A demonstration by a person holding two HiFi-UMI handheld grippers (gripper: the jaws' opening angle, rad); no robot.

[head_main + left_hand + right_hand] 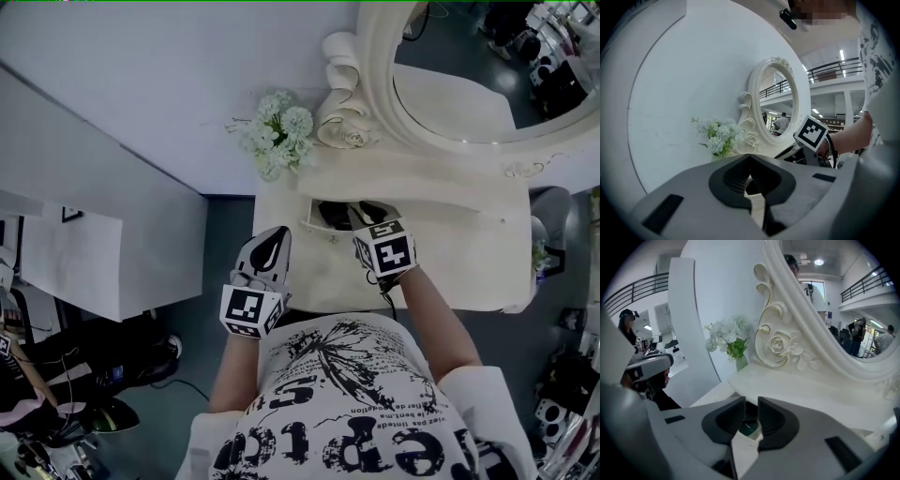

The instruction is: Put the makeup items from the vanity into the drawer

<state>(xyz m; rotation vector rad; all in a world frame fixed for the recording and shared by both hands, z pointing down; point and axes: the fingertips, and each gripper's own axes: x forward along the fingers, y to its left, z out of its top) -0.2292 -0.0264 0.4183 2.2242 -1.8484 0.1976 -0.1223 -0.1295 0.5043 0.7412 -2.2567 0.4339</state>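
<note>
Right gripper view: right tongs [751,401] narrowly parted, empty; dark green makeup item [749,427] in drawer [314,225] beyond tips. Left tongs [750,157] closed, empty.

Large hall: staged vanity [450,202], balcony railings [834,70]

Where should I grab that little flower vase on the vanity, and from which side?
Probably the vase body, below the flowers, coming in level from the front. The blooms overhang its top, and the mirror frame's scroll crowds its right side.
</note>
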